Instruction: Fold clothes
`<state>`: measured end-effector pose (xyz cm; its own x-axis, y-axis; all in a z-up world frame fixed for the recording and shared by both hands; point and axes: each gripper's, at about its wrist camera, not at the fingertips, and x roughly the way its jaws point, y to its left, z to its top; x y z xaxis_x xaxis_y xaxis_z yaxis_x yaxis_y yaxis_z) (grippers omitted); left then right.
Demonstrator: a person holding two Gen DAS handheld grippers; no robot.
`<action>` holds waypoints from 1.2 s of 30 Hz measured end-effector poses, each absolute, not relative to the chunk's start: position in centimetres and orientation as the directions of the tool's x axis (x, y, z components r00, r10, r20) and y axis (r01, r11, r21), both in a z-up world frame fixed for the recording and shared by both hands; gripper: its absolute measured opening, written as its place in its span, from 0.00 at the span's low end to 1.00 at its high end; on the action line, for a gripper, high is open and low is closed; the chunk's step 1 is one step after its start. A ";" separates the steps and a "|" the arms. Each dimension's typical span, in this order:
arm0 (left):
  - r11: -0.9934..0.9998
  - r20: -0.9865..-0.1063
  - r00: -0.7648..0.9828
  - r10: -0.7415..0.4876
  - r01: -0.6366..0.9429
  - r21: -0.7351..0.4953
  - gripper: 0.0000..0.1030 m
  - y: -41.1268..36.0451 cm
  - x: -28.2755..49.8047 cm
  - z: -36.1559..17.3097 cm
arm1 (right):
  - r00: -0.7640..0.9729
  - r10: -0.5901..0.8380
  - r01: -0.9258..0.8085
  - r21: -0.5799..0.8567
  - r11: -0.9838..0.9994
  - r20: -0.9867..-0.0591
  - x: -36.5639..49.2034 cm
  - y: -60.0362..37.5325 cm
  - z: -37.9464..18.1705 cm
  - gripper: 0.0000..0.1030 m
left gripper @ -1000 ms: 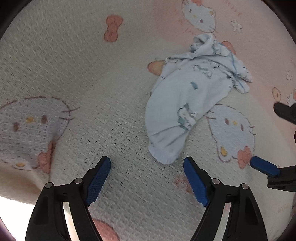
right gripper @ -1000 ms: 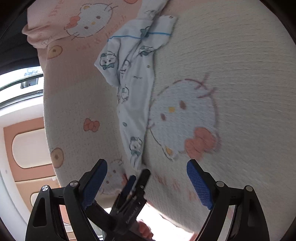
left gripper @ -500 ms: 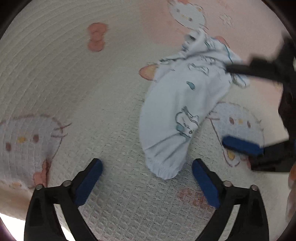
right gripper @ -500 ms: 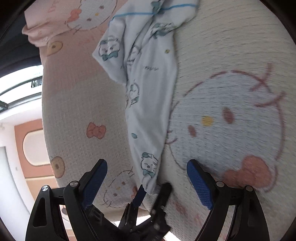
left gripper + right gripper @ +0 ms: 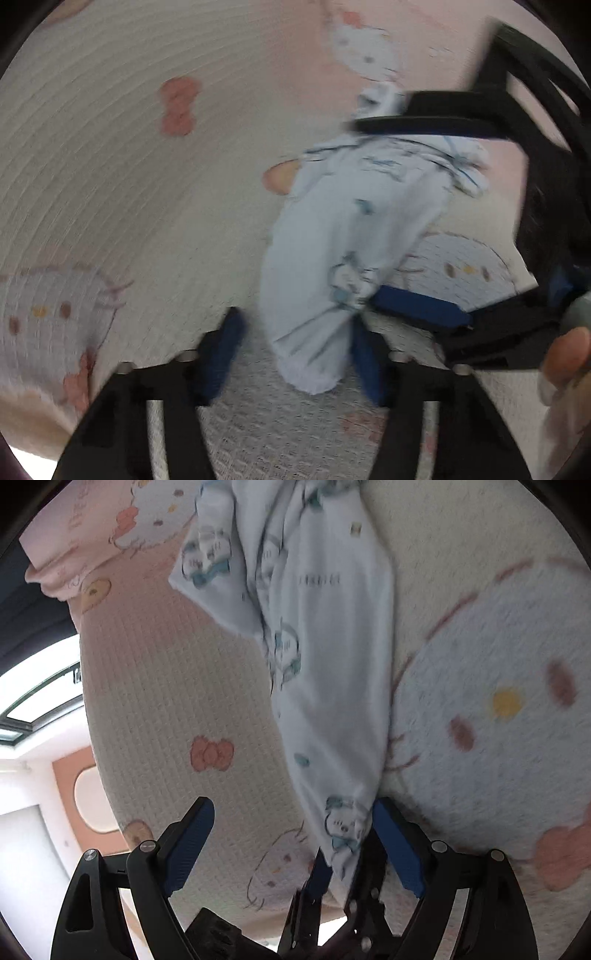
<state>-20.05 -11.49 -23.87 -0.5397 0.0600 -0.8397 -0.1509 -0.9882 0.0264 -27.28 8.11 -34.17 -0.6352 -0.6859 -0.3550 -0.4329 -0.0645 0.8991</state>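
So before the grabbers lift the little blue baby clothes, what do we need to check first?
1. Cuff end of the baby clothes sits between the left gripper fingers: ok.
2. Left grip is firm: cannot tell. Its jaws are closing and the picture is blurry, so wait.
3. Right gripper is open and ready: ok.
4. Cloth lies inside the right gripper's gap: ok, but it hugs one finger, off to one side.
5. The two grippers are not bumping: cannot tell. They crowd the same end of the cloth.
6. The cartoon-cat blanket is not caught in either grip: cannot tell.
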 end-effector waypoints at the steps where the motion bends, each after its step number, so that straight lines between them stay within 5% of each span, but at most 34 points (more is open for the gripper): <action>1: -0.985 -0.840 -0.537 0.072 -0.172 0.025 0.32 -11.5 -19.8 -23.8 | -0.623 -0.690 -0.432 0.897 -0.092 -0.370 -27.4 7.9 -34.0 0.84; 7: -0.983 -0.837 -0.522 0.163 -0.159 -0.092 0.23 -14.2 -18.8 -23.4 | -0.584 -0.687 -0.451 0.877 -0.167 -0.431 -27.5 7.2 -33.4 0.84; 10: -0.977 -0.836 -0.508 0.208 -0.139 -0.159 0.23 -15.5 -18.2 -23.3 | -0.569 -0.674 -0.468 0.860 -0.204 -0.470 -27.6 6.9 -33.2 0.76; 13: -0.974 -0.841 -0.493 0.221 -0.156 -0.165 0.22 -16.1 -17.5 -23.2 | -0.535 -0.662 -0.482 0.833 -0.271 -0.525 -27.3 7.0 -33.5 0.56; 15: -0.973 -0.844 -0.489 0.221 -0.169 -0.157 0.22 -16.3 -16.8 -23.2 | -0.508 -0.653 -0.504 0.809 -0.303 -0.561 -26.6 7.6 -34.2 0.20; 17: -0.971 -0.843 -0.489 0.224 -0.183 -0.152 0.22 -15.7 -16.0 -23.1 | -0.492 -0.647 -0.516 0.794 -0.322 -0.583 -25.4 8.5 -34.9 0.07; 36: -0.928 -0.862 -0.361 0.356 -0.243 -0.281 0.20 -0.5 -18.7 -23.8 | -0.436 -0.455 -0.361 0.614 -0.702 -0.776 -22.0 9.2 -30.1 0.06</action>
